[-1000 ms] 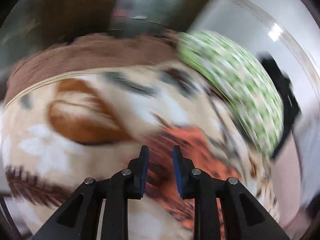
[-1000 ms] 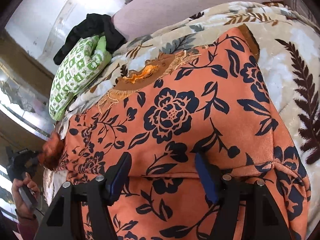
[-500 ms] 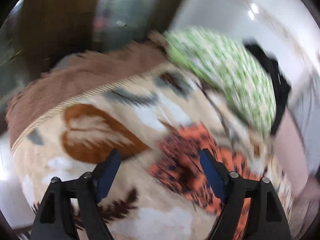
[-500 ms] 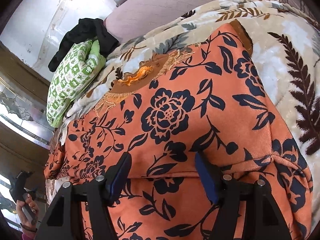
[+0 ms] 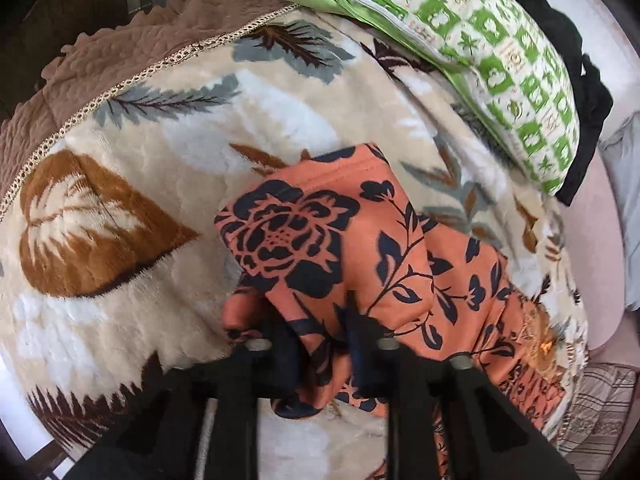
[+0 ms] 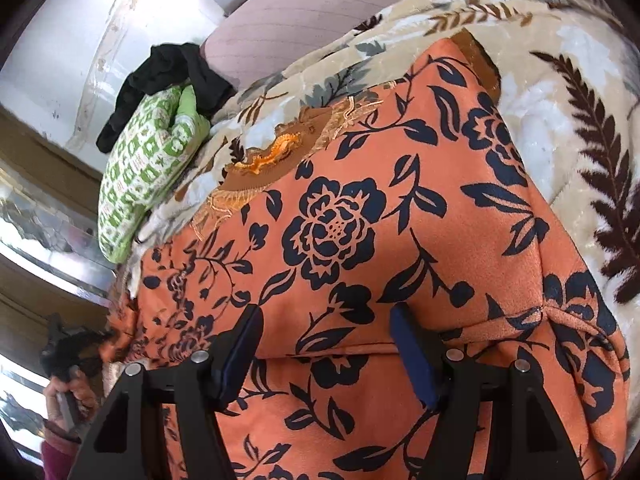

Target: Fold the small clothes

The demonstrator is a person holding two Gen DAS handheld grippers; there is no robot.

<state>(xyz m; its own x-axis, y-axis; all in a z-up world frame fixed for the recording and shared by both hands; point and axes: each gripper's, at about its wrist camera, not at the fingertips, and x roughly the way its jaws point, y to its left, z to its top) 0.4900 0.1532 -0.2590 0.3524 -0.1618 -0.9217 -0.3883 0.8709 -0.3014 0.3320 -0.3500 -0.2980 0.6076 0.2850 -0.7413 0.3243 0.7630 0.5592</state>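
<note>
Fold step under way: left gripper (image 5: 324, 344) pinched shut on orange floral garment (image 5: 360, 240) corner, right gripper (image 6: 324, 344) open, pressing cloth; next, carry corner across.

Leaf-print blanket (image 5: 192, 128), cream with brown and grey leaves, brown quilted border (image 5: 100, 52) with braided trim. Green-and-white patterned pillow (image 5: 492, 52) at its far edge, black cloth (image 5: 576, 60) lying against it. Pale pink sheet (image 6: 320, 12) beyond.
</note>
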